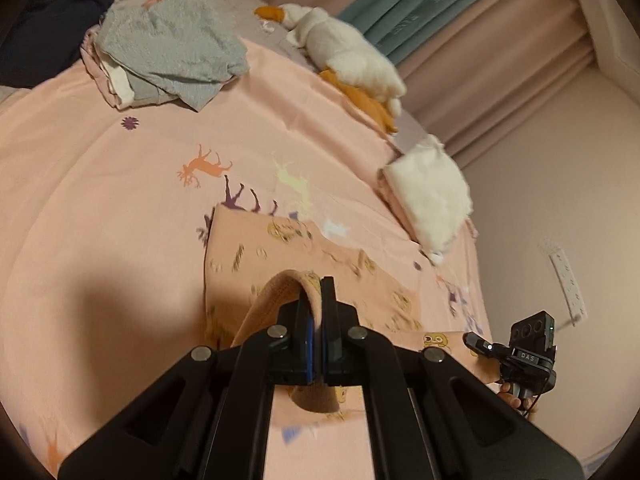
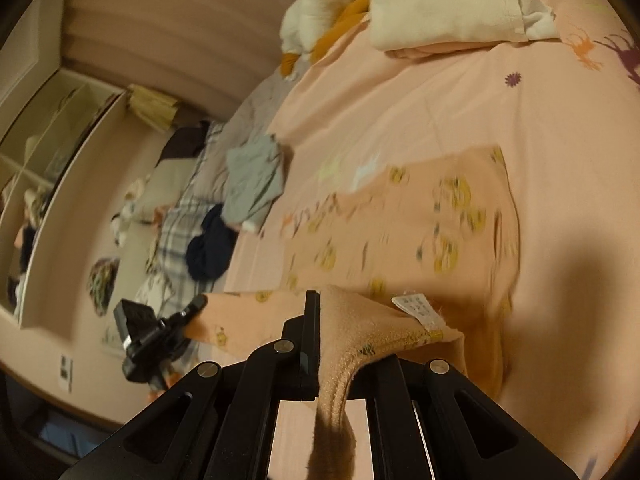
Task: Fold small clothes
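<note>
1. Mid-fold, looks like: left gripper (image 1: pixel 316 300) pinching the ribbed hem of the pink printed garment (image 1: pixel 320 264), right gripper (image 2: pixel 320 320) clamped on the hem by its care label (image 2: pixel 420 310).
2. Rest of the garment draped ahead of both jaws, on the pink bedspread (image 1: pixel 100 200).
3. Next up, probably: carry the hem forward, lay it flat, keep edges lined up.
4. Plenty of bare bedspread ahead; folded white cloth (image 1: pixel 430 192) and grey pile (image 1: pixel 172 48) well beyond the jaws.
</note>
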### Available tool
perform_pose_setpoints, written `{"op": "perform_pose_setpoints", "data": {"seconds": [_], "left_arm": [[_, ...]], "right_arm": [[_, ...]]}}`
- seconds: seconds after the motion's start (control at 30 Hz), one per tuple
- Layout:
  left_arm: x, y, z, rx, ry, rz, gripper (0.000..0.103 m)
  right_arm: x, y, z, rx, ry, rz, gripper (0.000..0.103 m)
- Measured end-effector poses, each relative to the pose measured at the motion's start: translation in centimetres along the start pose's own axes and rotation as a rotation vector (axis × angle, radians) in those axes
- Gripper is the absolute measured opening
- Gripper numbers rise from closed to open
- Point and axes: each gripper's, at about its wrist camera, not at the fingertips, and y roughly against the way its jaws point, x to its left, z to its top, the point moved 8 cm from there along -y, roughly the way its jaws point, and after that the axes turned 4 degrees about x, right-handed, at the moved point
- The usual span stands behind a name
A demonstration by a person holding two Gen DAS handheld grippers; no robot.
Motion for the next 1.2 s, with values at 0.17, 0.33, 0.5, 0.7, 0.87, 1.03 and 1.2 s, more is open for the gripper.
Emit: {"op": "perform_pose_setpoints", "data": {"seconds": [0.17,0.33,0.5,0.7,0.87,1.03,1.2], "left_arm": [[2.4,-5.6,2.2,0.064,0.059,0.063,0.002],[3.4,-9.6,1.6,0.209,0.076,0.080,0.002],[3.9,-10.6,2.5,0.243,0.153,0.026,0.020],[5.7,-11.9,6.1,0.176,0.412,-0.094,0.038],[8.3,-10.9,9.1,0.040,0.499,-0.023,0.045],[8.0,-8.7,8.7,0.050,0.334,0.085,0.045],[5.8,-6.9,6.2,0.061,0.115,0.130,0.045]], "right_arm": [[-3.9,-2.4,3.4,0.013,-0.089,-0.064,0.004],[-7.3,-4.2,2.2,0.139,-0.190,-0.107,0.008],[-7.0,-4.2,1.1,0.231,-0.293,0.045,0.039],[-9.2,-3.1,4.8,0.033,-0.518,0.265,0.040],[-13.1,-0.3,7.1,-0.185,-0.620,0.285,0.040],[-13.0,3.3,6.6,-0.238,-0.496,0.167,0.041],[-9.0,6.1,4.8,-0.221,-0.208,0.072,0.041]]}}
